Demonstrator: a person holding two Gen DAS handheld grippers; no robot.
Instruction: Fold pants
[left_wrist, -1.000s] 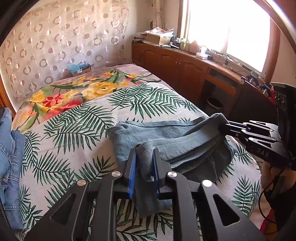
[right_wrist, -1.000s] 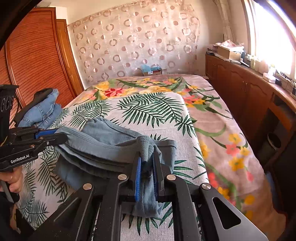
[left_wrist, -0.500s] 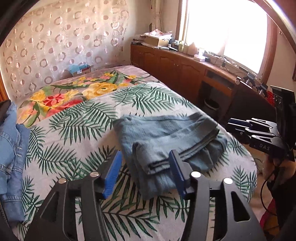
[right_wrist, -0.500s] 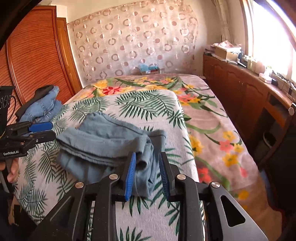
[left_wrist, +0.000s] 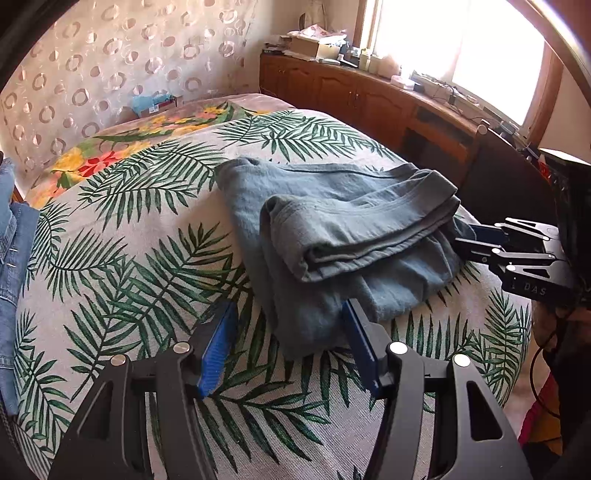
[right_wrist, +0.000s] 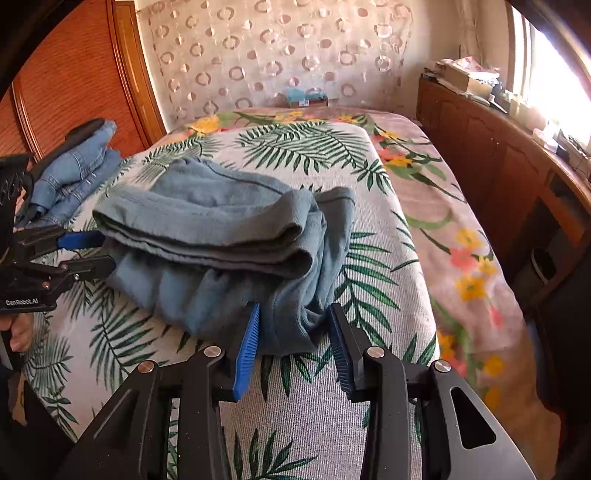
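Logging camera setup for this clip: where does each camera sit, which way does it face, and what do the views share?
Left wrist: on the left gripper, facing along the bed toward the window; its own open fingers show, right gripper at right.
Right wrist: on the right gripper, facing the curtain; open fingers show, left gripper and a hand at left.
Shared: the folded pants, palm-print cover, jeans.

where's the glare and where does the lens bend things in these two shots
Left wrist view: the window is blown out white at upper right, no detail behind it; the bed bulges from fisheye distortion and the corners go black. Right wrist view: glare only at the right edge window; the wardrobe bows, while the pants stay evenly lit and sharp.
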